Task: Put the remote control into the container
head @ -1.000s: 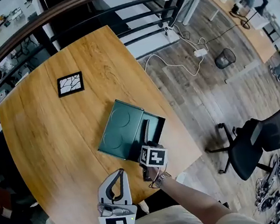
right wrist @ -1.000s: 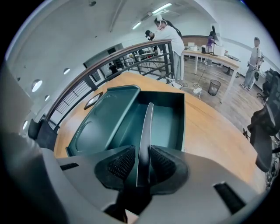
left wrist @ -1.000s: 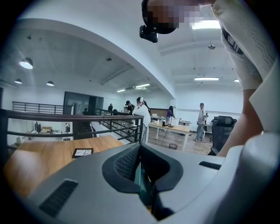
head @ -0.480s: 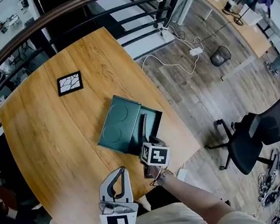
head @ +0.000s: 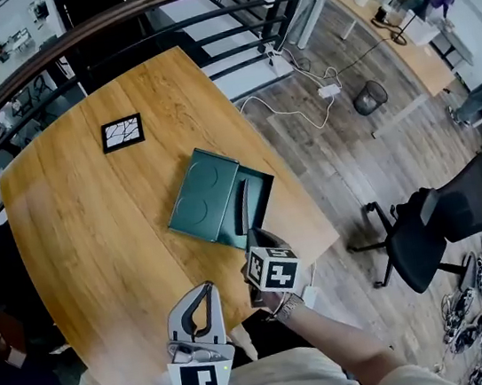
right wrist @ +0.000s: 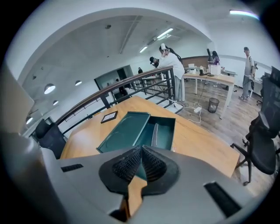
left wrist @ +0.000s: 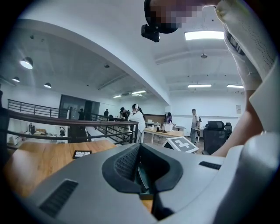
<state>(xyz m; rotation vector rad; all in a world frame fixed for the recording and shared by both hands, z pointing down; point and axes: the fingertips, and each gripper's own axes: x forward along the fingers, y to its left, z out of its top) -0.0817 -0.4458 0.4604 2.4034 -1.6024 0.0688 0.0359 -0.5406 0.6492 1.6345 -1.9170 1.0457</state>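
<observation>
With the remote control (head: pixel 244 206) lying inside the open green container (head: pixel 269 185) on the worktop (head: pixel 91 209), the right tool (right wrist: pixel 141 148) has drawn back, pressed together and empty like the left tool (left wrist: pixel 138 147), so the task looks done

There were two grippers, the left gripper (head: pixel 208 288) and the right gripper (head: pixel 259 240), over one wooden table (head: pixel 84 219). Just ahead of the right gripper sat one green box (head: pixel 266 199), holding one remote (head: pixel 244 206), with one lid (head: pixel 202 204) alongside. One black tile (head: pixel 122 132) lay far beyond the left gripper. Off to the right gripper's right stood one office chair (head: pixel 449 232) and one bin (head: pixel 369 98).
</observation>
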